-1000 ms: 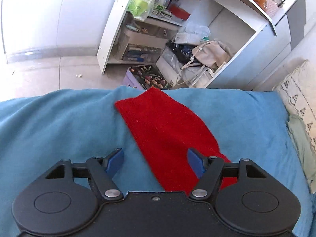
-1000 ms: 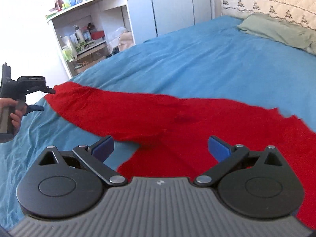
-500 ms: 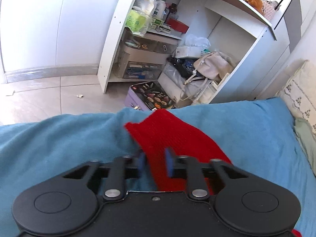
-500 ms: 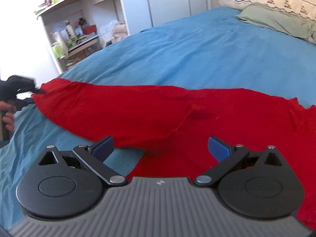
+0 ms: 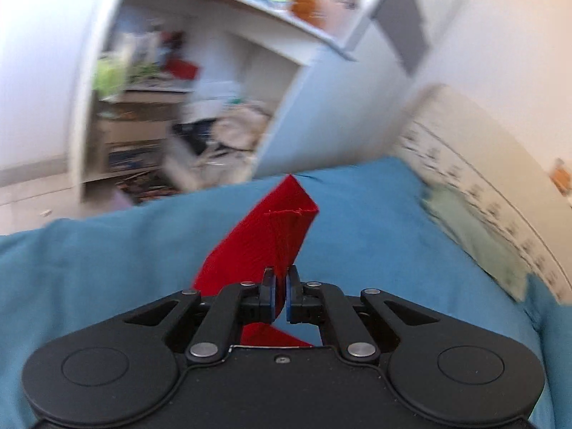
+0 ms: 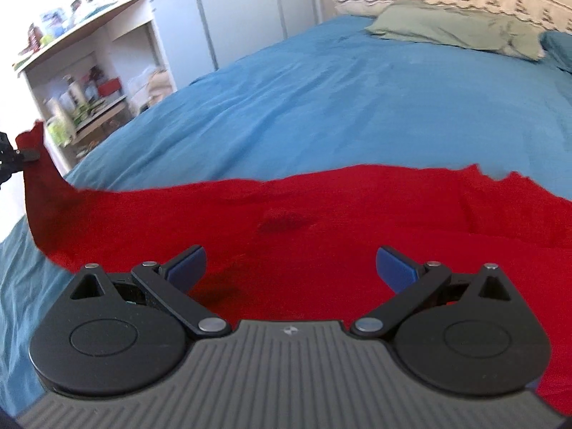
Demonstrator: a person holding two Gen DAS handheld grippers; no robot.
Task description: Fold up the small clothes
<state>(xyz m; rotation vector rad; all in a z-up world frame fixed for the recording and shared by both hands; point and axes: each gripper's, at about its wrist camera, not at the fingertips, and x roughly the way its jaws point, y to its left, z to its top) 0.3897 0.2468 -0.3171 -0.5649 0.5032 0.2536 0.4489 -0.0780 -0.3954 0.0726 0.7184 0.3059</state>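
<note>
Item: red knit garment (image 6: 321, 221), long, spread across blue bedspread (image 6: 339, 89); one end raised off bed.
Left gripper (image 5: 281, 295): fingers nearly closed, pinching garment end, cloth peaking above.
Right gripper (image 6: 289, 266): fingers wide apart, holding nothing, poised over garment middle.
Step, judged: carry lifted end over flat part. Advice: keep pinch firm, travel low, align edges, pin middle with right to stop dragging.

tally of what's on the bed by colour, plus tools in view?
Red: 1, the red garment, one end pinched and lifted by the left tool
Pale green: 1, the green pillow
Blue: 1, the blue cover
Tools: 2, the left one and the right tool, open over the garment
Total: 5
</note>
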